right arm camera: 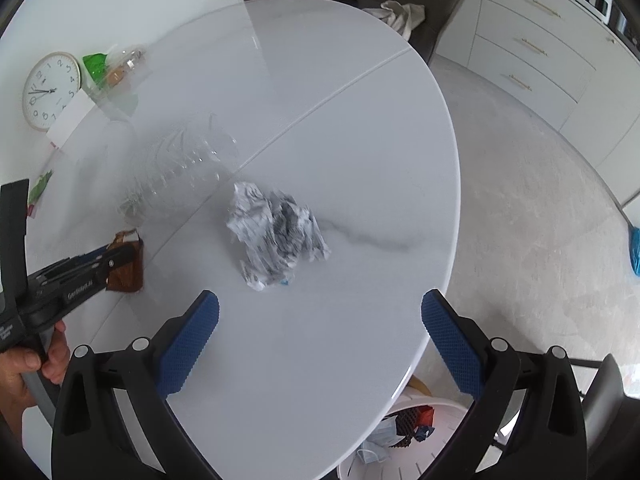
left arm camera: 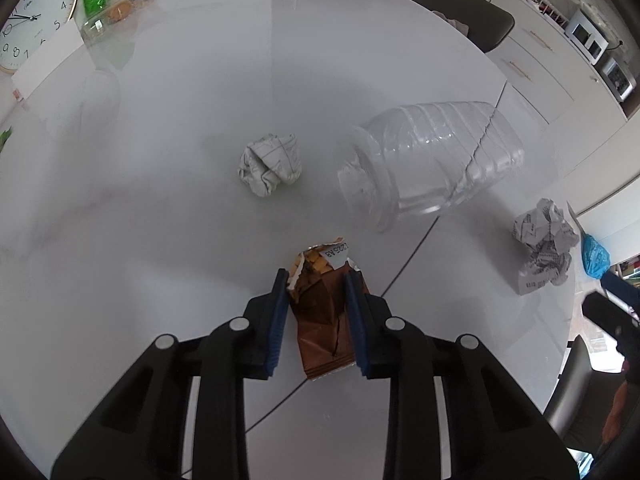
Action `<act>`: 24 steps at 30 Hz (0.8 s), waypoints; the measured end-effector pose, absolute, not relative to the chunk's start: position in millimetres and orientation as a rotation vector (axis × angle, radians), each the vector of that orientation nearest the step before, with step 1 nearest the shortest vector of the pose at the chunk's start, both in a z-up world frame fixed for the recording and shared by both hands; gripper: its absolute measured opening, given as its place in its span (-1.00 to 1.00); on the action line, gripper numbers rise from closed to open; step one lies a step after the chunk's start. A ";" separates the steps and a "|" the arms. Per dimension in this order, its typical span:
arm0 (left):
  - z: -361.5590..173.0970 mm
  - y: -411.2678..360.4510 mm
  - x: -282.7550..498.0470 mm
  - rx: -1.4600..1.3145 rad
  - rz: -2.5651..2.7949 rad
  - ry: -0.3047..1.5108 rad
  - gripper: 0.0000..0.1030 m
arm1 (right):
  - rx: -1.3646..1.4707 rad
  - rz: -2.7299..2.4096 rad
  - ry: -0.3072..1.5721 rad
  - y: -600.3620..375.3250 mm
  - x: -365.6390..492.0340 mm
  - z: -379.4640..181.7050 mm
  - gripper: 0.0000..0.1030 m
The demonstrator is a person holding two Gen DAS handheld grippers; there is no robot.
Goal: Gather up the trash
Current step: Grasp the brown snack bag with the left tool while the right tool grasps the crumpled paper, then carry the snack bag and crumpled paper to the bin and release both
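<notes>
Left wrist view: the left gripper (left arm camera: 316,276) is closed on a crumpled brown snack wrapper (left arm camera: 322,320), whose torn open end points away from the camera; the blue pads are pressed against both of its sides. The wrapper lies on the glossy white round table (left arm camera: 160,220), beside a thin seam that runs across the tabletop. Farther off, near the middle of the table, a crumpled ball of white lined paper (left arm camera: 270,164) is seen. To its right, a clear ribbed plastic bottle (left arm camera: 432,160) lies on its side, its neck turned toward the near left. At the right edge of the table a crumpled ball of printed paper (left arm camera: 546,246) rests. At the far left, a round white wall clock (left arm camera: 32,16) and a clear plastic box with a green item (left arm camera: 116,4) are visible.

In the right wrist view, the right gripper (right arm camera: 320,312) is held wide open above the table (right arm camera: 360,160), with nothing between its blue pads. The printed paper ball (right arm camera: 276,232) lies just beyond them, apart from both fingers. At the left, the left gripper (right arm camera: 116,258) is seen from the side on the brown wrapper (right arm camera: 128,268), held by a hand (right arm camera: 36,364). Below the near table edge, a white bin (right arm camera: 400,448) with discarded items is partly shown.
</notes>
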State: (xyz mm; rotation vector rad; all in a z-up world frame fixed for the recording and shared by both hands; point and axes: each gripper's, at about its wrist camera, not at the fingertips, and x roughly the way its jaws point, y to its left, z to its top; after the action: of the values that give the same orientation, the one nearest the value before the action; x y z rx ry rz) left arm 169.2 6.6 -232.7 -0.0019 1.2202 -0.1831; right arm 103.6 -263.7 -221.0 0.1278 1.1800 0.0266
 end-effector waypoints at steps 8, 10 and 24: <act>-214.6 10.5 154.0 -0.022 -0.214 1.201 -0.50 | 0.026 0.072 1.176 -241.6 139.5 -226.6 0.95; -210.3 14.5 148.6 -0.031 -0.218 1.201 -0.50 | -0.009 0.079 1.185 -235.2 147.1 -232.4 0.95; -178.3 20.1 108.5 -0.021 -0.250 1.180 -0.50 | 0.000 0.164 1.223 -220.8 127.5 -232.8 -0.21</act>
State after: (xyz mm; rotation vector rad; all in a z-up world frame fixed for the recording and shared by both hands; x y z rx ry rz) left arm 108.5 20.1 -178.3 -0.0207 1.1801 -0.2505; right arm 127.5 -220.8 -232.8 0.0001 1.2232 0.1643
